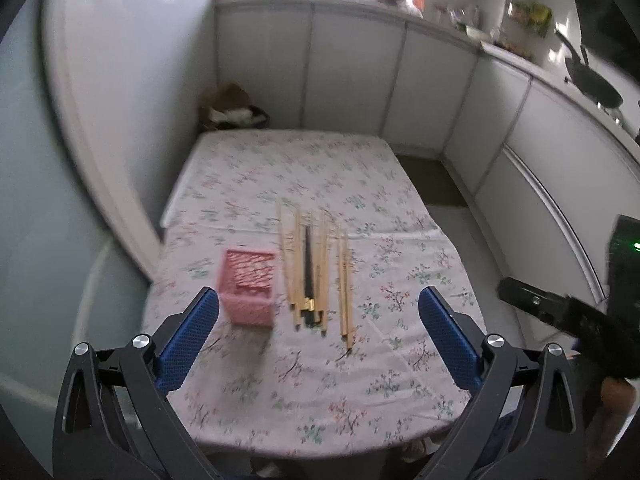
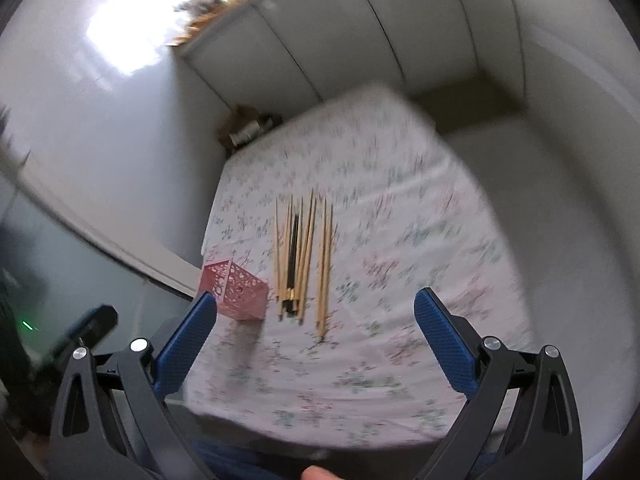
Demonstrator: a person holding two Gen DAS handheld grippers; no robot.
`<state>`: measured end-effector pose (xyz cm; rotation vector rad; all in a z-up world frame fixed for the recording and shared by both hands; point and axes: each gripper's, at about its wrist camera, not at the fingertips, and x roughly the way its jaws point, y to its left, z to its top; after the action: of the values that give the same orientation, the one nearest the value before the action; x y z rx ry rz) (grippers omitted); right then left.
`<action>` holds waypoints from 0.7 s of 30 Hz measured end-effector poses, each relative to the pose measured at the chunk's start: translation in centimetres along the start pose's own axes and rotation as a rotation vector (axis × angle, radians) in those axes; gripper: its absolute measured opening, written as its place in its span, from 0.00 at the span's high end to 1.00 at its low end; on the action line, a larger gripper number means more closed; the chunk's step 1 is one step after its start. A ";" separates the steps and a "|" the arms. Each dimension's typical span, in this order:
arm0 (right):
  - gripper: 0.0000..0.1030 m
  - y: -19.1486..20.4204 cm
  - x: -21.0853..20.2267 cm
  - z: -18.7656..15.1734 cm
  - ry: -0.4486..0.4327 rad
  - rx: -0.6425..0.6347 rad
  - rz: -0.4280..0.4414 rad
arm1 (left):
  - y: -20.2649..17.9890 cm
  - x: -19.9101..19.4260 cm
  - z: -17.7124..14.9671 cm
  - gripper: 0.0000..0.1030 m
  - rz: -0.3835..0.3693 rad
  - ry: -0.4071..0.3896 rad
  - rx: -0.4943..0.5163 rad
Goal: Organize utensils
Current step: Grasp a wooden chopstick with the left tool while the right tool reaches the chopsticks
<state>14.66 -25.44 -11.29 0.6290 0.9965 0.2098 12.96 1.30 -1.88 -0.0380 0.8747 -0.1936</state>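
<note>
While both claws hang above the near edge of the counter [image 1: 248,160], nothing is held in either. Farthest left on the flowered cloth stands a pink basket [image 1: 250,286], an open-topped box with lattice walls, close to the counter's left edge and nearer the front than the back. Just right of it, apart from its wall, lies a bundle of wooden chopsticks [image 1: 294,264] running front to back, with a pair of black chopsticks [image 1: 308,268] in the middle of them; their near ends bunch together unevenly. A little farther right, a separate pair of wooden chopsticks [image 1: 344,284] lies alongside, apart from the bundle and reaching closer to the front edge.

From the left wrist view, the left claw [image 1: 318,344] is spread wide, its blue pads [image 1: 188,344] framing the basket and all the chopsticks. From the right wrist view, which is blurred, the right claw [image 2: 316,344] is likewise spread wide and bare, with the basket just beyond its left pad and the chopsticks lying between the two pads.
</note>
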 end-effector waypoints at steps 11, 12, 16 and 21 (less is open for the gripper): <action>0.45 -1.4 12.3 9.7 0.161 0.111 -0.029 | 1.8 16.4 8.0 0.43 0.010 0.250 -0.051; 0.45 -1.6 13.0 9.7 0.159 0.100 -0.036 | 2.4 18.3 8.5 0.44 0.008 0.281 -0.087; 0.53 -2.9 15.5 9.4 0.239 0.084 -0.035 | 3.7 23.9 9.7 0.55 0.095 0.358 -0.143; 0.56 -4.0 16.0 9.5 0.234 0.083 -0.043 | 4.0 29.9 10.2 0.81 0.160 0.491 -0.127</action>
<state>30.76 -25.40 -21.40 0.6684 1.2479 0.2082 40.08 -0.73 -18.51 -0.0389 1.3733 0.0068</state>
